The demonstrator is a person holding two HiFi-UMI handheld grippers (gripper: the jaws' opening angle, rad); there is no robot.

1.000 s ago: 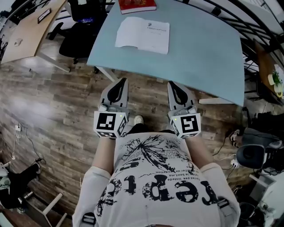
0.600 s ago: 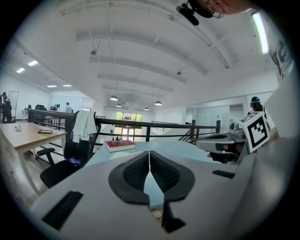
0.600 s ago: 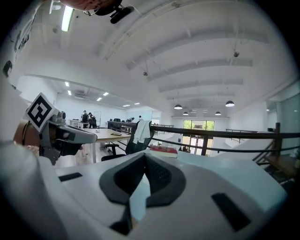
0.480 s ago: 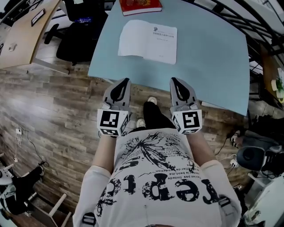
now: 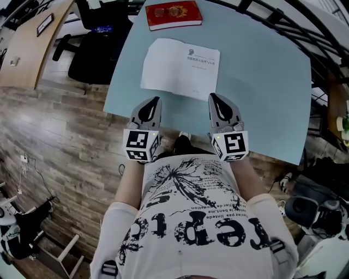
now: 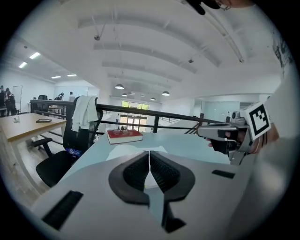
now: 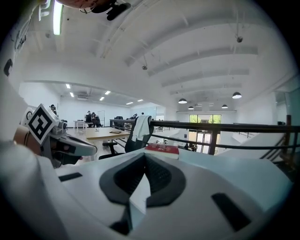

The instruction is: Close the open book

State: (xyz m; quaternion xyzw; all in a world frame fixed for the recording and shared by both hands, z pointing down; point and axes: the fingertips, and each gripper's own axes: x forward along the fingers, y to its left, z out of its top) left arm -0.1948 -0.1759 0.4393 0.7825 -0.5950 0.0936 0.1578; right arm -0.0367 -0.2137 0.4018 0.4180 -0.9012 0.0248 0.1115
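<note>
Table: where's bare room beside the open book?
Widest bare patch: right of the open book, out to the right edge of the table. A narrow strip left of it. Crowded: the red book behind, left gripper and right gripper along the near edge.

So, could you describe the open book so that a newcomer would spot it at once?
Find the pale blue table. Near its edge closest to the person lies the open book, white pages up. The red book behind it is closed.
</note>
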